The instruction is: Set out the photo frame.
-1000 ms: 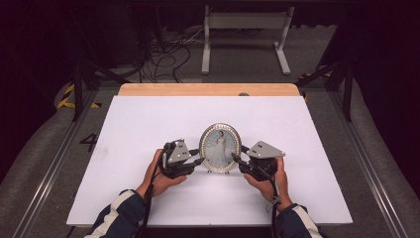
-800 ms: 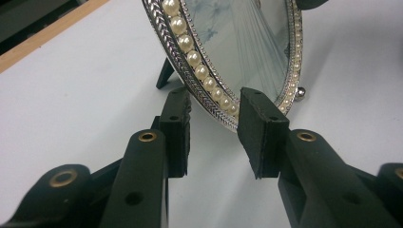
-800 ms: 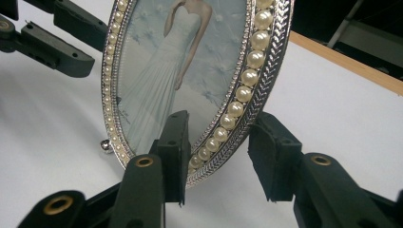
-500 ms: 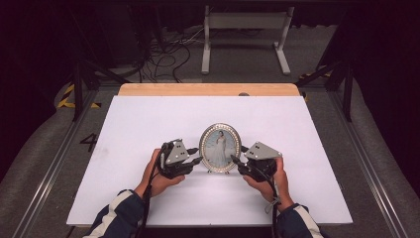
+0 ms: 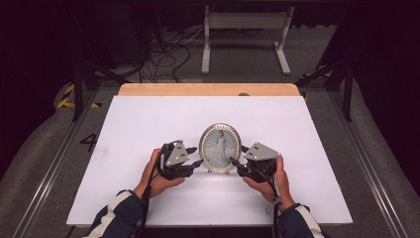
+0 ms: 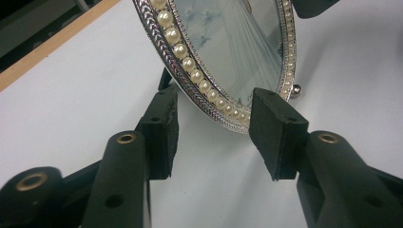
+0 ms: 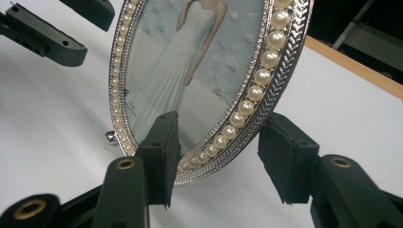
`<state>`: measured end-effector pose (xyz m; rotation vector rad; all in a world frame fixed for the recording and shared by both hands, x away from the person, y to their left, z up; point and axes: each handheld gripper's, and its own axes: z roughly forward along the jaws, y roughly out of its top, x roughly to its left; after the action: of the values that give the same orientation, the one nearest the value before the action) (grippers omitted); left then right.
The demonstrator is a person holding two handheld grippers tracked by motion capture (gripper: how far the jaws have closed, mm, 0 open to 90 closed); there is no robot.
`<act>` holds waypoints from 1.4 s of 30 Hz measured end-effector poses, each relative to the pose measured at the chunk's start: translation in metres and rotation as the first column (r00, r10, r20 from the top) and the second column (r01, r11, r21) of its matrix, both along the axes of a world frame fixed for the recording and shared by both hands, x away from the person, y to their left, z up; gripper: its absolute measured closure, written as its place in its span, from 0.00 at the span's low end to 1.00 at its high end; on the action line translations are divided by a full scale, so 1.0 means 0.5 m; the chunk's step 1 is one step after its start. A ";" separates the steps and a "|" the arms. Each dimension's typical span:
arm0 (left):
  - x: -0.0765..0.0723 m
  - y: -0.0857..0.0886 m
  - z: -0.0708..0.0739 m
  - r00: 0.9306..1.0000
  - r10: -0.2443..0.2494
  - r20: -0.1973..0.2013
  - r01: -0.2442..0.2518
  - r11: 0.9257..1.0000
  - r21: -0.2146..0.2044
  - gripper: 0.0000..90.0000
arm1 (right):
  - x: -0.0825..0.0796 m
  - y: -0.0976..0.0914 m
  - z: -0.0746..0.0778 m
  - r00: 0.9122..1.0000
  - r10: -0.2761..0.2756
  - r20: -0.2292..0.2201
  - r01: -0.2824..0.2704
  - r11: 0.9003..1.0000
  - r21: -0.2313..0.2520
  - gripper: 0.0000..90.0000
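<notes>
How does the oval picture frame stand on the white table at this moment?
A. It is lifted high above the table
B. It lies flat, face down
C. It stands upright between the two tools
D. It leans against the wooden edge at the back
C: the high view shows the oval picture frame upright on the white table, with the left tool and the right tool at its two sides.

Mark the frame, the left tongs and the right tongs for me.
frame (image 5: 220, 148): high view, on the picture inside its oval rim.
left tongs (image 5: 197, 163): high view, midway between the fingertips at the frame's left edge.
right tongs (image 5: 235, 162): high view, midway between the fingertips at the frame's right edge.
</notes>
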<state>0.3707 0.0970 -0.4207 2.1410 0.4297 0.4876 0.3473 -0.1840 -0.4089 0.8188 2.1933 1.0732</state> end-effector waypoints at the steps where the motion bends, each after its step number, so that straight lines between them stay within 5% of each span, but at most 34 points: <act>1: -0.001 0.002 0.001 1.000 0.002 0.001 -0.002 1.000 0.002 0.55 | 0.000 0.000 0.000 1.000 0.004 -0.004 -0.004 1.000 -0.003 0.52; 15: -0.001 0.000 -0.004 1.000 0.012 -0.008 -0.011 0.998 0.058 0.27 | 0.001 0.000 -0.002 1.000 0.010 -0.010 -0.010 1.000 -0.009 0.32; 26: 0.001 0.006 -0.010 0.999 0.013 -0.040 -0.011 0.999 0.034 0.10 | 0.004 -0.001 -0.007 1.000 0.005 -0.029 -0.005 1.000 -0.005 0.14; 33: -0.004 0.006 -0.014 0.999 0.006 -0.039 -0.004 0.998 0.055 0.07 | 0.002 0.002 -0.010 0.999 0.024 -0.048 -0.025 1.000 -0.012 0.11; 42: -0.009 0.010 -0.013 1.000 -0.004 -0.009 0.005 0.997 0.079 0.07 | -0.003 0.008 -0.009 1.000 0.010 -0.016 -0.011 0.999 -0.044 0.14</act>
<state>0.3659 0.1020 -0.4274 2.2204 0.4166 0.5006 0.3457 -0.1801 -0.4133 0.8000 2.2292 1.0234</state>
